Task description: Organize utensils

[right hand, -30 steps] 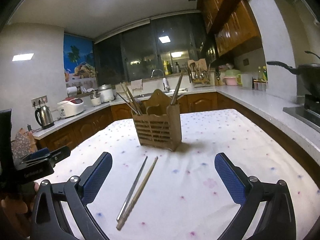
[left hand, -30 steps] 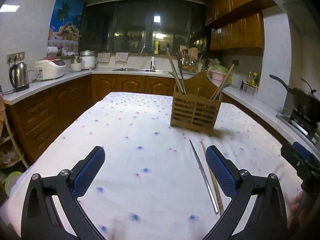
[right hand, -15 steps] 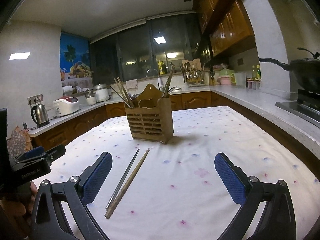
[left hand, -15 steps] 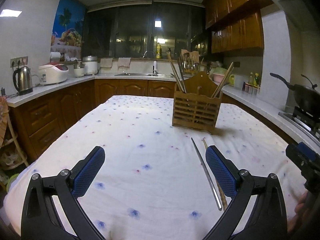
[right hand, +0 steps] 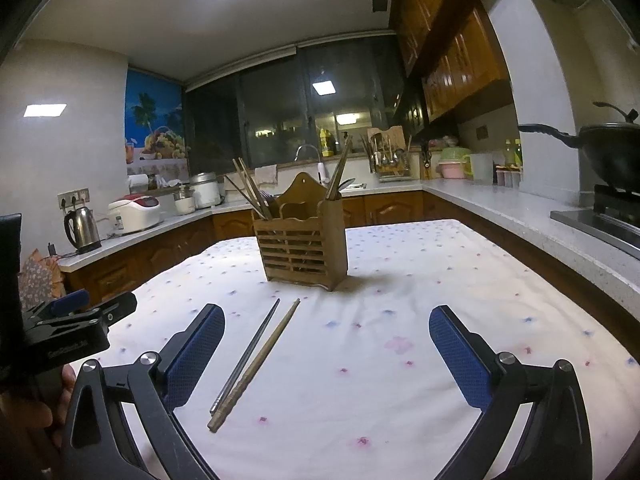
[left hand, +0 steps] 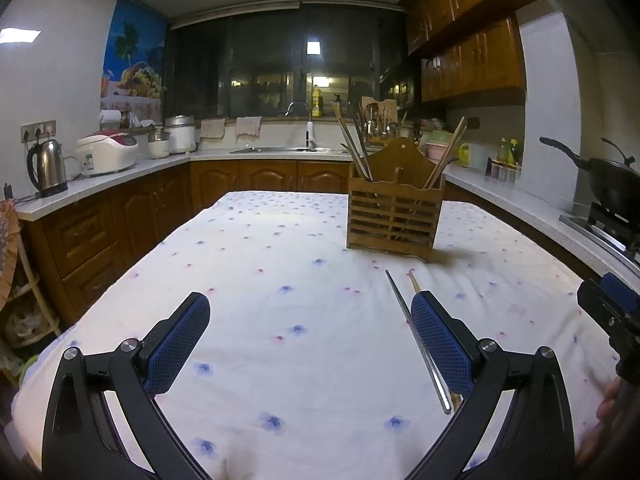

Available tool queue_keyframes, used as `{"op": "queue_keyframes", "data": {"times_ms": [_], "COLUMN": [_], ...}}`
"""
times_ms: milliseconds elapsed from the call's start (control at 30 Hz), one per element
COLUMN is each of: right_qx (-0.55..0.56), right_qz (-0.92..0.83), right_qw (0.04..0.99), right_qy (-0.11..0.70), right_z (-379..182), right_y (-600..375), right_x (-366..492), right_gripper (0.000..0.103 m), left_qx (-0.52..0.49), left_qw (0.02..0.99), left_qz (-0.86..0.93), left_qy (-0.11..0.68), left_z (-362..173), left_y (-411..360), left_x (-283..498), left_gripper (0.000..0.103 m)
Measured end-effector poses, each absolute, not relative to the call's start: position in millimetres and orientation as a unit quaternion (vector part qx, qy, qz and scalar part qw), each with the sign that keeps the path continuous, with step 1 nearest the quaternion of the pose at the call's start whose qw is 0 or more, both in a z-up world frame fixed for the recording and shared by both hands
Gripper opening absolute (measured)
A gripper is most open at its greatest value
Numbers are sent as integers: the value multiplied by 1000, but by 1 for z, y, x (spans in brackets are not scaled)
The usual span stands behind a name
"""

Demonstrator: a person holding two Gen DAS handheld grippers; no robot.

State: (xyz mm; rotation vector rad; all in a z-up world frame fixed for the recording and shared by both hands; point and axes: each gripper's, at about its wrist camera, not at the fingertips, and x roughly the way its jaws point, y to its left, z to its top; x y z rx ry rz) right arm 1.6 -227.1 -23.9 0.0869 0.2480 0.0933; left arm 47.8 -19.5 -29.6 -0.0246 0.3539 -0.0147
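White tablecloth (right hand: 420, 280) (blue, pink flowers); brown holder (right hand: 302, 246); blue pads (right hand: 460, 358).

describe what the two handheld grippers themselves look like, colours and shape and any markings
Both the left gripper and the right gripper have black angular plastic arms with silver pivot bolts, ending in flat blue pads with a cross-hatched grip texture. The right wrist view shows the left gripper's black body from the side, with a blue part and small faint lettering, unreadable.
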Motion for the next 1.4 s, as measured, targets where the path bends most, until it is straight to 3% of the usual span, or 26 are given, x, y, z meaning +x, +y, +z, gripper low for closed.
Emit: {"op": "queue_keyframes", "data": {"times_ms": [1400], "right_qx": [45], "right_qz": [48], "right_qw": [990], "right_qy": [124], "right_z": [-24], "right_y": [-224], "right_x": [2], "right_gripper": [103], "left_qx": [2], "left_qw": [986], "left_qz": [-6], "left_qy": [169], "left_z": [-31], "left_y": [-16], "left_x": [42], "left_gripper": [103]}}
